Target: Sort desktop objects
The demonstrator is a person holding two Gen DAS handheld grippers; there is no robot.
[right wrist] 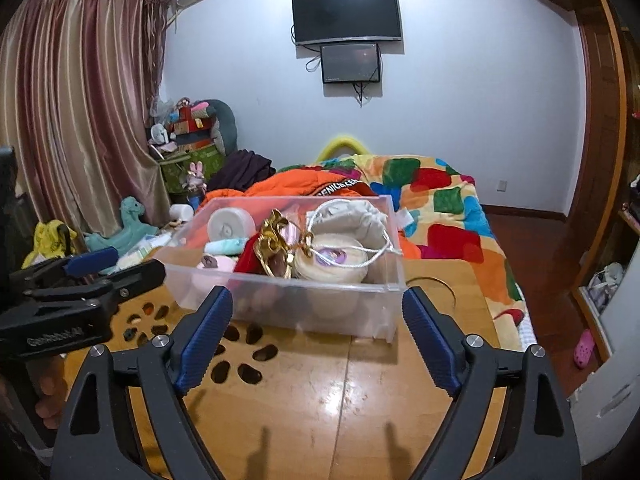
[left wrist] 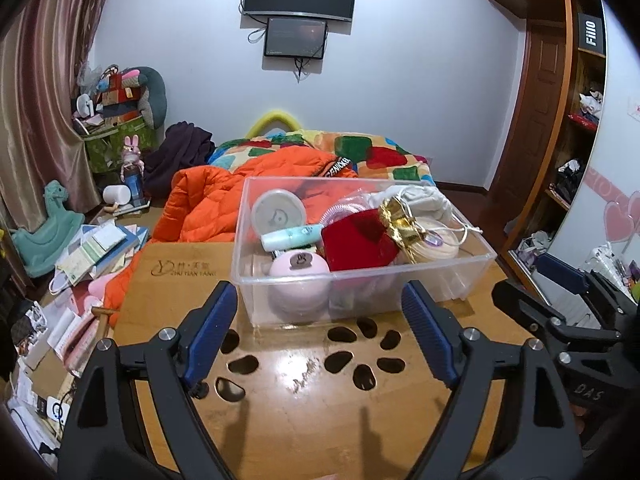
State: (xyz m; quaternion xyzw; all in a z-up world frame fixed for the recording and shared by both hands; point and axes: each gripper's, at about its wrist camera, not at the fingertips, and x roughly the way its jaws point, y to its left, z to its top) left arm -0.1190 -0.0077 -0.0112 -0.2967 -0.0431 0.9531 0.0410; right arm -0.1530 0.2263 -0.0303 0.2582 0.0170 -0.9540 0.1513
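A clear plastic bin (left wrist: 360, 280) sits on a wooden table (left wrist: 320, 412), toward its far edge, and holds the sorted things. Inside it lie a pink round case (left wrist: 298, 270) against the near wall, a red velvet box (left wrist: 358, 242) beside it, a pale green tube (left wrist: 292, 237) lying flat behind them, a grey round lid (left wrist: 279, 211) leaning upright at the back left, a gold ribbon bow (left wrist: 402, 220) on top of a cream round tin (left wrist: 434, 242), and a white drawstring pouch (left wrist: 416, 198) at the back right.

The left gripper (left wrist: 320, 340) hovers just in front of the bin's near wall, level and pointing straight at it, its blue-padded fingers (left wrist: 214, 332) spread wide with nothing between them. The right gripper (right wrist: 318, 338) hangs beside it, aimed at the bin's near right corner, its jaws equally wide and empty. Each gripper shows at the edge of the other's view, so the two sit close side by side above the table's cut-out holes (left wrist: 344, 356).

Behind the table an orange jacket (left wrist: 208, 208) is heaped on a bed with a patchwork quilt (right wrist: 444, 208).
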